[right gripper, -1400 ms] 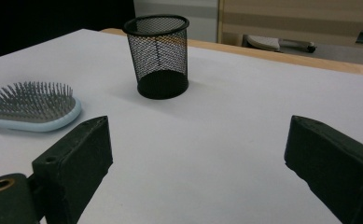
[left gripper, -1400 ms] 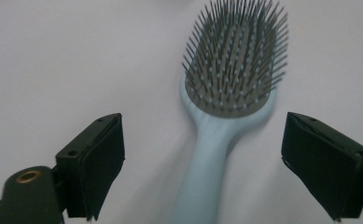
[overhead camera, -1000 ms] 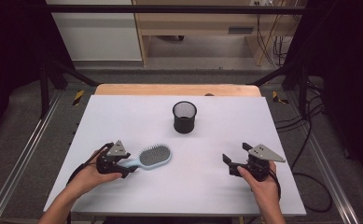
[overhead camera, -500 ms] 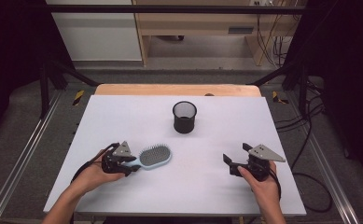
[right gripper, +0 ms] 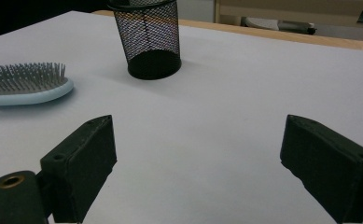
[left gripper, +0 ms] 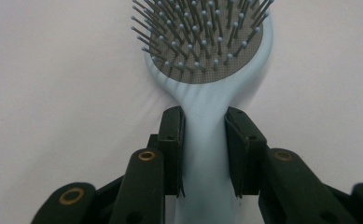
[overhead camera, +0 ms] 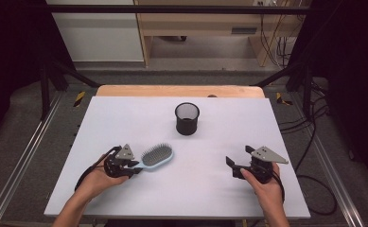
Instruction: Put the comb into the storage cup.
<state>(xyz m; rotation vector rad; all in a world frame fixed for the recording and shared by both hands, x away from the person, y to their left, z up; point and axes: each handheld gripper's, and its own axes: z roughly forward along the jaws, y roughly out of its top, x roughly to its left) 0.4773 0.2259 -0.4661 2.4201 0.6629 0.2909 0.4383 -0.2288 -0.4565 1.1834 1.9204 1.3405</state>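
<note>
A light blue hairbrush point(overhead camera: 157, 156) lies bristles up on the white table point(overhead camera: 219, 137), left of centre. My left gripper point(overhead camera: 135, 166) sits at its handle end. In the left gripper view the pads point(left gripper: 173, 140) press both sides of the blue handle point(left gripper: 206, 154); the jaws have just been closing on it, so the left gripper point(left gripper: 205, 144) is shut on the brush. My right gripper point(overhead camera: 232, 168) rests at the right of the table, apart from the brush. Its jaws stand wide open with nothing between them point(right gripper: 198, 154).
A black mesh cup point(overhead camera: 187, 119) stands upright near the table's middle, beyond the brush; it shows ahead and left in the right gripper view point(right gripper: 151, 39). A wooden strip point(overhead camera: 181, 91) runs along the far edge. Metal rails flank the table.
The left gripper has slid a little right onto the brush handle and its jaws have shut on it. The right gripper has stayed still.
</note>
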